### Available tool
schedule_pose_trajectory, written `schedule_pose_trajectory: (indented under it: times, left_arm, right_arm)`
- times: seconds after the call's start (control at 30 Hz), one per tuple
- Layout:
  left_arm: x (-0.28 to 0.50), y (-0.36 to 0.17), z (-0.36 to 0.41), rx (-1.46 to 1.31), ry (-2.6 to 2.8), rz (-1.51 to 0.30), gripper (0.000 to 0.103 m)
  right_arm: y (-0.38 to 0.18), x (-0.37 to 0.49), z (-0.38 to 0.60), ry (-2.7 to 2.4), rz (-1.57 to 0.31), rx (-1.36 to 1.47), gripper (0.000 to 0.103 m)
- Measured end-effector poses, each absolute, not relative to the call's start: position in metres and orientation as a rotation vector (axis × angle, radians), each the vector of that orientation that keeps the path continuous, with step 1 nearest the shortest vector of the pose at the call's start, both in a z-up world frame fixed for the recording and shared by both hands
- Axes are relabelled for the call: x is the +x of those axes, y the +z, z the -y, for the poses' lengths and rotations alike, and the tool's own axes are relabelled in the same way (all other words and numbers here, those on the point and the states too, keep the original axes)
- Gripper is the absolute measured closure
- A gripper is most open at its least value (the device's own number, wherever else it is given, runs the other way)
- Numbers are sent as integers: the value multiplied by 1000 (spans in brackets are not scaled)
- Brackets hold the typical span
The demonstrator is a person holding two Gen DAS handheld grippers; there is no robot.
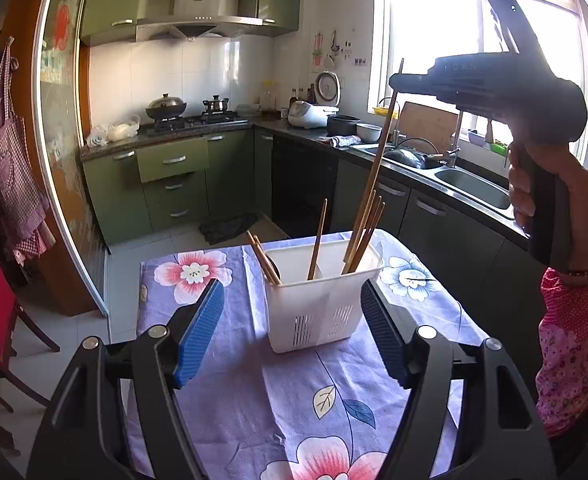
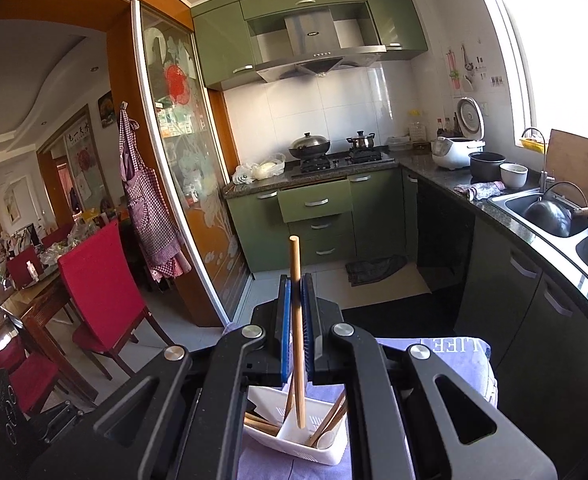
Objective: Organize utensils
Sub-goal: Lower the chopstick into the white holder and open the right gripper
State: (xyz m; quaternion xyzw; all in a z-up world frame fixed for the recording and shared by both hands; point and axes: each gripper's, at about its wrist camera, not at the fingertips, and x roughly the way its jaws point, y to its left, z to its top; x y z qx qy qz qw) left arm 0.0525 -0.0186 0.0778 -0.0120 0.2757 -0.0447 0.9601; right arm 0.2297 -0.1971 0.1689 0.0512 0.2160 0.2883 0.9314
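Observation:
A white slotted utensil basket [image 1: 314, 312] stands on the flowered cloth, with several wooden chopsticks [image 1: 318, 240] leaning in its compartments. My left gripper [image 1: 291, 286] is open in front of the basket, and its pads [image 1: 197, 332] stand wide on either side with nothing between them. In the left wrist view my right gripper [image 1: 394, 80] is high above the basket. It is shut on one long chopstick [image 1: 386, 132] that hangs steeply down towards the right compartment. The right wrist view shows this right gripper [image 2: 296, 284] pinching the chopstick [image 2: 294, 256], whose lower end is over the basket [image 2: 294, 440].
A purple flowered cloth [image 1: 229, 400] covers the small table. A person's hand [image 1: 526, 184] and pink sleeve [image 1: 574, 320] are at the right. The counter with a sink [image 1: 470, 188] runs along the right side. Red chairs [image 2: 101, 292] stand to the left.

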Motion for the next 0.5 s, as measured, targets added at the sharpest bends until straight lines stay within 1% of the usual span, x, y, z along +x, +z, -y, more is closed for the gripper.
schedule_pose_trajectory:
  times: [0.13,0.23,0.4,0.5]
  left_arm:
    - [54,63,11,-71,-87,-588,35]
    - [55,51,4,-115,-81,-604,31]
    - [53,39,-2,-164,-73,-628,31]
    - [52,36,-2,-166,-67,-631,29]
  right_arm:
    - [139,237,190,588,-491,90,97]
    - [110,237,185,592,-534,76,97]
    - [63,235,176,594,-607,53,96]
    - [46,231,174,604,-621,55,96]
